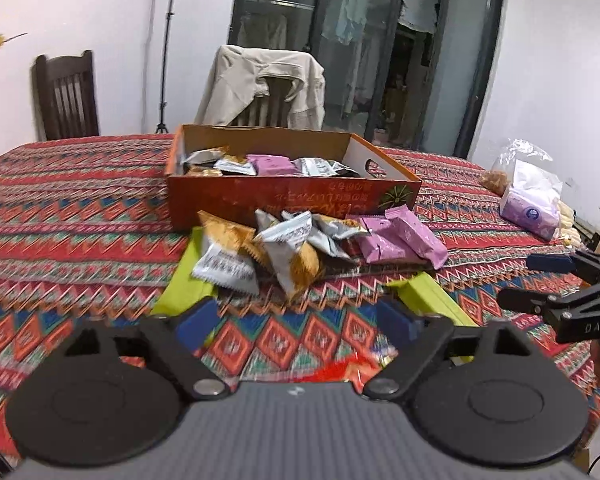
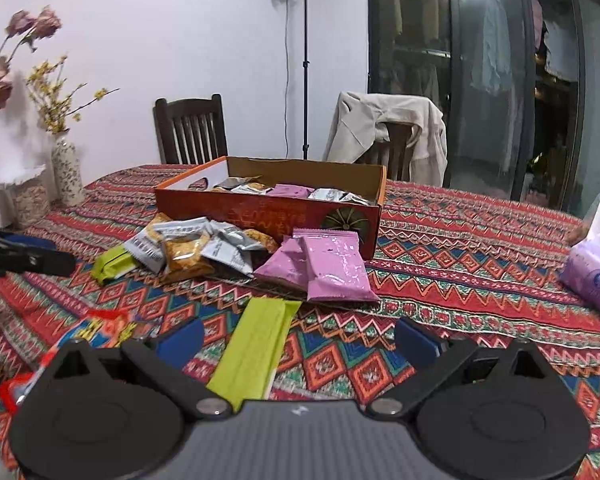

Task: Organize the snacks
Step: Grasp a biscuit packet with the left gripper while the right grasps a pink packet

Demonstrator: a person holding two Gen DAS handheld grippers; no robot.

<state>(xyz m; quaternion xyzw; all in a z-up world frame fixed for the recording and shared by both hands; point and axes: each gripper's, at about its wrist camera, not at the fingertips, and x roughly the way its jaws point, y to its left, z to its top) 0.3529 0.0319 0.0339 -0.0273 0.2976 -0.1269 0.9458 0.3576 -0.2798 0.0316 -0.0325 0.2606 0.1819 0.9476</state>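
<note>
An orange cardboard box (image 1: pixel 292 196) with several snack packets inside stands mid-table; it also shows in the right wrist view (image 2: pixel 268 210). In front of it lies a pile of silver and orange packets (image 1: pixel 268 252) (image 2: pixel 196 248) and pink packets (image 1: pixel 400 236) (image 2: pixel 328 264). Two lime-green bars lie nearer: one left (image 1: pixel 188 280) (image 2: pixel 112 264), one right (image 1: pixel 432 296) (image 2: pixel 260 344). A red packet (image 1: pixel 340 368) (image 2: pixel 108 324) lies close to me. My left gripper (image 1: pixel 296 324) is open and empty above the cloth. My right gripper (image 2: pixel 300 340) is open, over the near green bar.
The table carries a patterned red cloth (image 1: pixel 80 216). A purple tissue pack (image 1: pixel 532 208) (image 2: pixel 596 280) and plastic bag sit at the right. A flower vase (image 2: pixel 66 172) stands far left. Two chairs (image 2: pixel 190 128) stand behind the table, one draped with a jacket (image 1: pixel 268 84).
</note>
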